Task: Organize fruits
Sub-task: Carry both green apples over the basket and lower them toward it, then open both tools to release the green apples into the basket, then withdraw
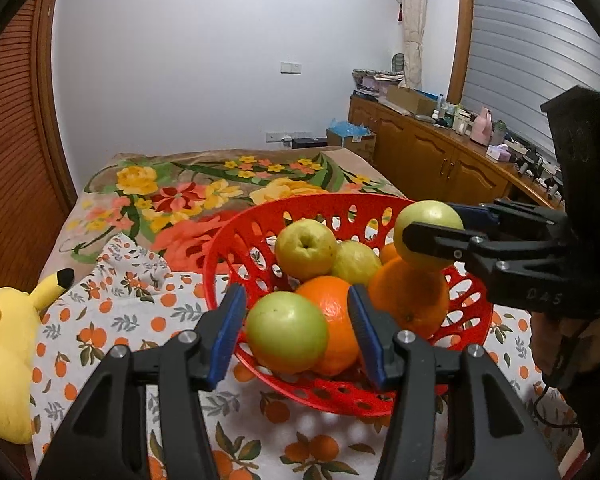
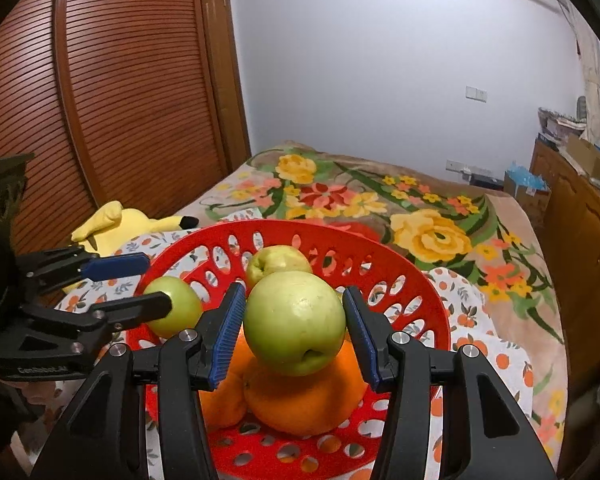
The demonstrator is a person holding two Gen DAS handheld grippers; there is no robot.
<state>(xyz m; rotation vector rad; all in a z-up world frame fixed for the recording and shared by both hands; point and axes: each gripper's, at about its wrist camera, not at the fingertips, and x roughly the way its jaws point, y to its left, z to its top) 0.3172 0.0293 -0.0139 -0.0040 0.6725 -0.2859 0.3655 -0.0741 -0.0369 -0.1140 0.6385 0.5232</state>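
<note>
A red perforated basket (image 1: 320, 198) (image 2: 300, 224) on the bed holds two oranges (image 1: 412, 300) (image 2: 308, 400) and several yellow-green apples (image 1: 306, 248). My right gripper (image 2: 294, 294) (image 1: 432, 224) is shut on a green apple (image 2: 296, 320) (image 1: 430, 216), which hangs just over the oranges. My left gripper (image 1: 296, 290) (image 2: 158, 283) straddles another green apple (image 1: 288, 328) (image 2: 180, 312) lying at the basket's near-left edge. Its left pad is at the apple's side. A gap shows between the apple and the right pad (image 1: 364, 336), so its jaws stand open.
The basket stands on an orange-print cloth (image 1: 120, 320) over a floral blanket (image 1: 204, 188). A yellow plush toy (image 1: 8, 340) (image 2: 120, 224) lies left of it. A louvred wooden wardrobe (image 2: 120, 80) is at the left, a cluttered wooden cabinet (image 1: 440, 152) at the right.
</note>
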